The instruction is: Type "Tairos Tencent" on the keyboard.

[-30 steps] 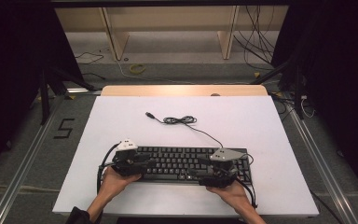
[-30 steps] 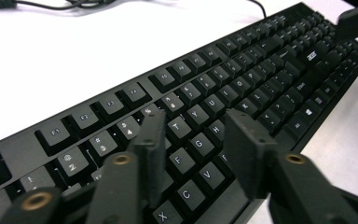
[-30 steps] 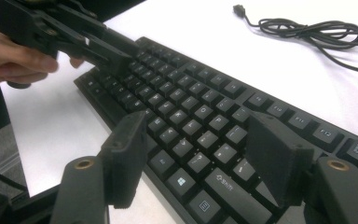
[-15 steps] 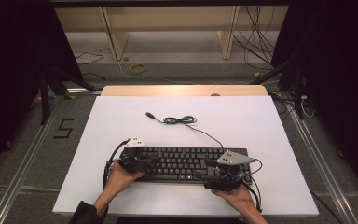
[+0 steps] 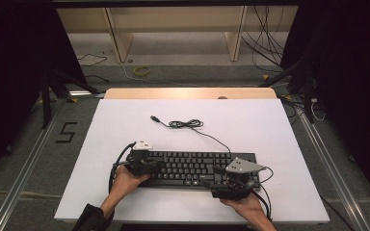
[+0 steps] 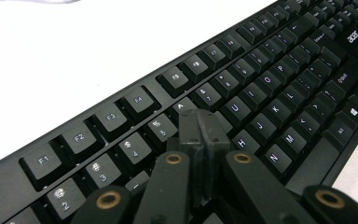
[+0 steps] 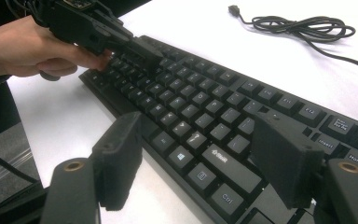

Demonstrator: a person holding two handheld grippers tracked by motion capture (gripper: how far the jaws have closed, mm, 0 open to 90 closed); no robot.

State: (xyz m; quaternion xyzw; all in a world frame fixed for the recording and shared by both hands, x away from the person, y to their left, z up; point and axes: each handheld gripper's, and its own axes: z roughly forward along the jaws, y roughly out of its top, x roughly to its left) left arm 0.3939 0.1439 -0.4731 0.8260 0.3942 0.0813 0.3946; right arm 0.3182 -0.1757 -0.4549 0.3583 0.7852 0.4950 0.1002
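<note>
Your left gripper (image 5: 147, 166) has just been closing, jaws now meeting empty over the number row of the black keyboard (image 5: 192, 167) lying along the desk's (image 5: 250, 120) near edge. Your right gripper (image 7: 200, 158) is standing wide open, nothing clamped; its view is showing the cable (image 7: 303, 25).

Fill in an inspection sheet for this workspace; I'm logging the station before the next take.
Surface: white table, bare apart from the items below.
Job's things: black keyboard lying flat near the front edge.
Clutter: nothing seen.
Grippers: left gripper with jaws just closed together, empty, tips over the keys; right gripper with jaws wide apart over the keyboard's right end, nothing between them.
Cables: keyboard cable loosely coiled behind the keyboard, plug free; a cable trails from each gripper.
Surroundings: grey floor, wooden shelving behind, loose cords on the floor.
</note>
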